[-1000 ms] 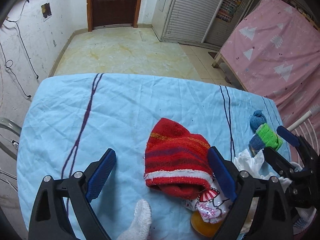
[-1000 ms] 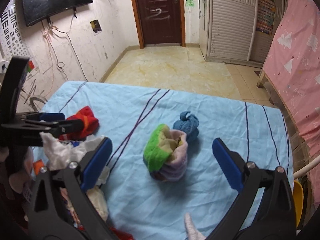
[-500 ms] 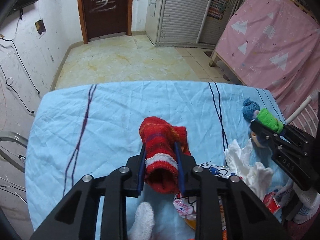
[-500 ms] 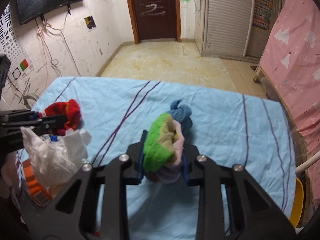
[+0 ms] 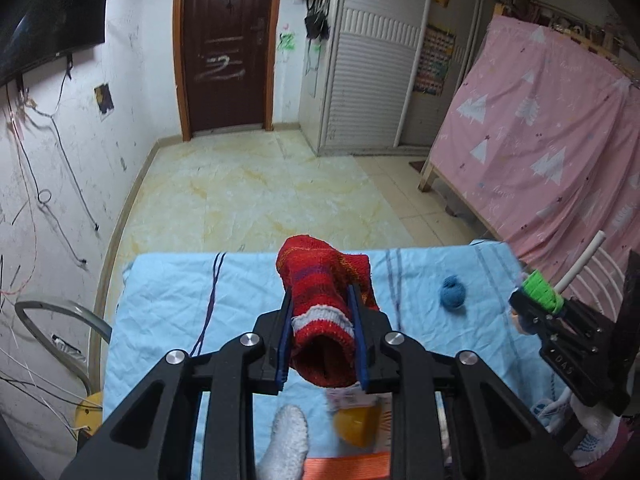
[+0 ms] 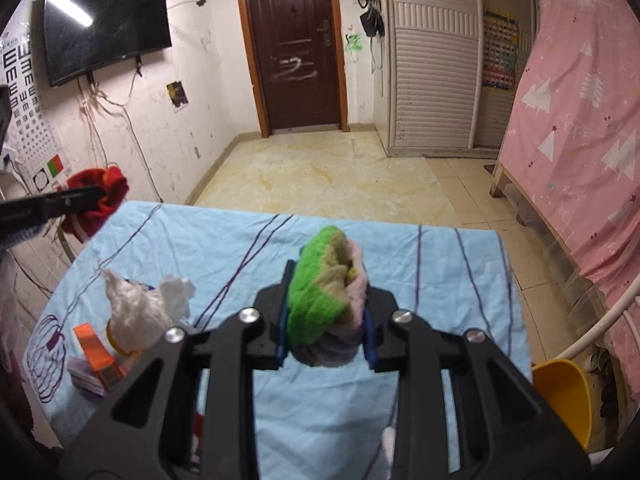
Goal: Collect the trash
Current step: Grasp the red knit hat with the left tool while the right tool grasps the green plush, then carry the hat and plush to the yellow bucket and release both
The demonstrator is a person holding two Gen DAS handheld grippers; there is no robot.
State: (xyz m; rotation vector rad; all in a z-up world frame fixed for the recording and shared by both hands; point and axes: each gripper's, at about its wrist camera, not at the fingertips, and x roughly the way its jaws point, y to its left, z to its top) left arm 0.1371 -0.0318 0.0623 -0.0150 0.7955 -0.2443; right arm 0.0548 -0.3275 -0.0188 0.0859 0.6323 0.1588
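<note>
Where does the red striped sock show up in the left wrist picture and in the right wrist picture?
Left wrist view: the red striped sock sits at centre, clamped between the jaws of the left gripper, lifted above the blue cloth.
Right wrist view: the same sock is at the far left edge, held by the left gripper seen side-on.
Shared landmark: the dark brown door with a white scrawl, at top centre in both.
</note>
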